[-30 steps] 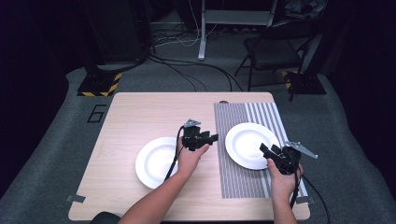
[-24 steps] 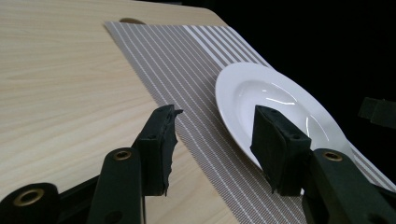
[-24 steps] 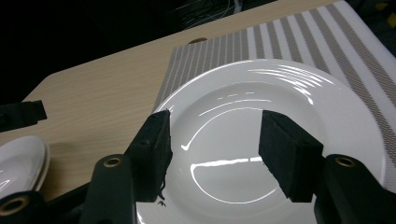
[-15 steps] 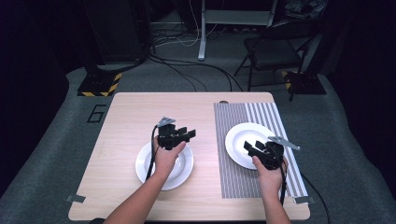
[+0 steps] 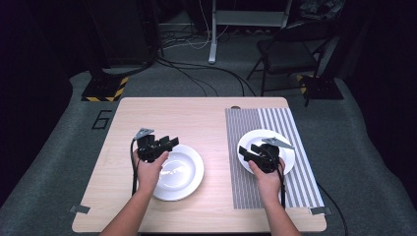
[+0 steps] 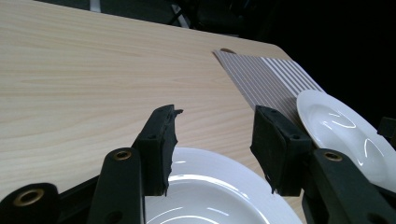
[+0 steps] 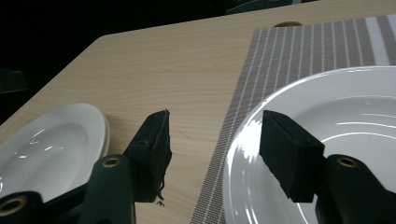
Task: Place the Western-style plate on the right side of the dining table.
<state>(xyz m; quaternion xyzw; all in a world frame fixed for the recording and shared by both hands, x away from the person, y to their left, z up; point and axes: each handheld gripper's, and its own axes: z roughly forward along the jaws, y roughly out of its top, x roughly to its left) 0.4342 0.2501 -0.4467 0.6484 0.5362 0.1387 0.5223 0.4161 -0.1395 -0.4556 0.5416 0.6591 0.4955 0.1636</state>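
Note:
A white plate (image 5: 179, 172) lies on the bare wood at the table's left of centre. My left gripper (image 5: 169, 143) hovers over its far left rim, jaws open and empty; the left gripper view has the same plate (image 6: 219, 191) under the open jaws of the gripper (image 6: 215, 140). A second white plate (image 5: 287, 147) rests on the grey striped placemat (image 5: 255, 123) at the right. My right gripper (image 5: 248, 151) stands open above that plate's left rim. In the right gripper view one jaw hangs over the plate (image 7: 345, 121) and the other over the wood, with nothing between them (image 7: 217, 149).
The wooden table (image 5: 196, 118) has bare room at its back and left. Beyond its far edge stand a folding chair (image 5: 287, 54), a stand base and cables on the dark floor. The left plate (image 7: 51, 144) lies to the side in the right gripper view.
Both hands have moved left. The left gripper went from between the plates to the left plate's rim; the right gripper went from the right plate's right side to its left rim.

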